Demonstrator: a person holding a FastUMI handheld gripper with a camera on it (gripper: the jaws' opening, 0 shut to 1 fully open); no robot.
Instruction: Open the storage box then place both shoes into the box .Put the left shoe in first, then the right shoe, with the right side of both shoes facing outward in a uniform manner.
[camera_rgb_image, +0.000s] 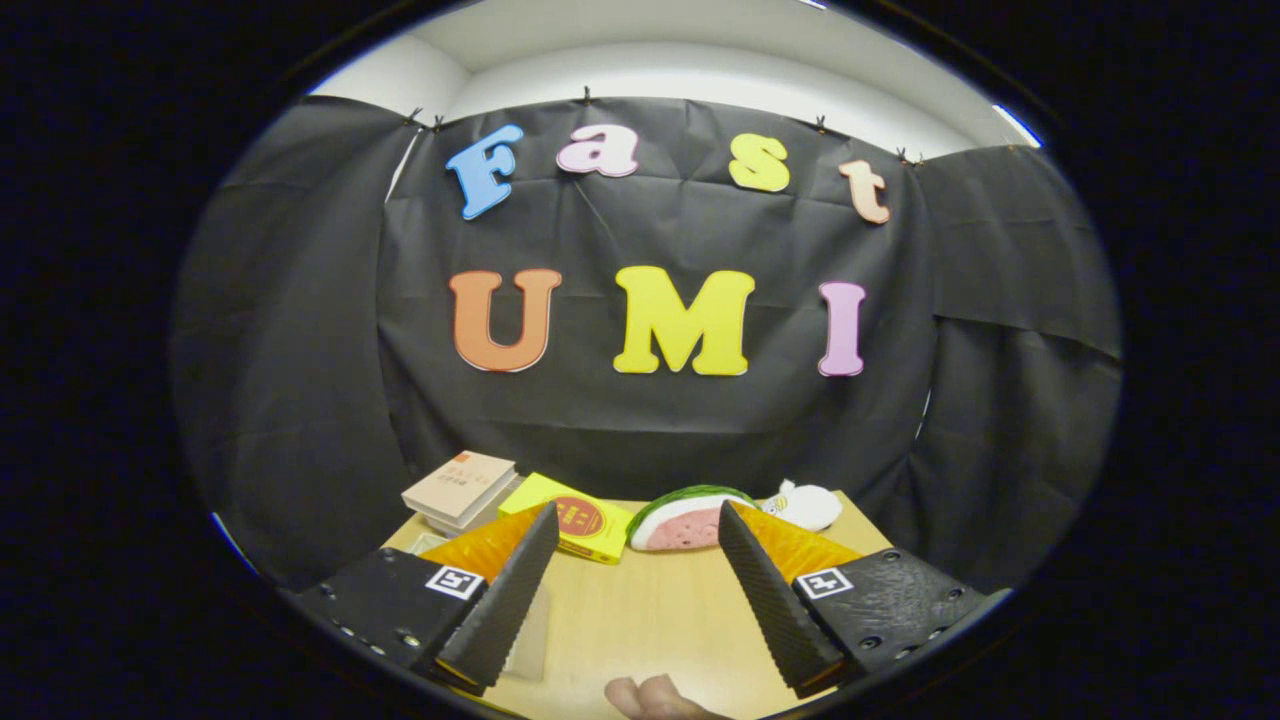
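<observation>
My gripper (640, 520) is held above a light wooden table (650, 610), level and facing the booth's back wall. Its two black ribbed fingers (505, 600) stand wide apart, so it is open with nothing between them. A pale translucent edge (528, 640) lies on the table just under the left finger; I cannot tell what it belongs to. At the near table edge, between the fingers, a person's fingertips (655, 697) show.
Beyond the fingers, along the table's far edge, lie a stack of books (460, 488), a yellow box (575, 520), a watermelon-slice toy (685, 520) and a small white plush toy (805, 505). Black cloth walls close the booth behind and at both sides.
</observation>
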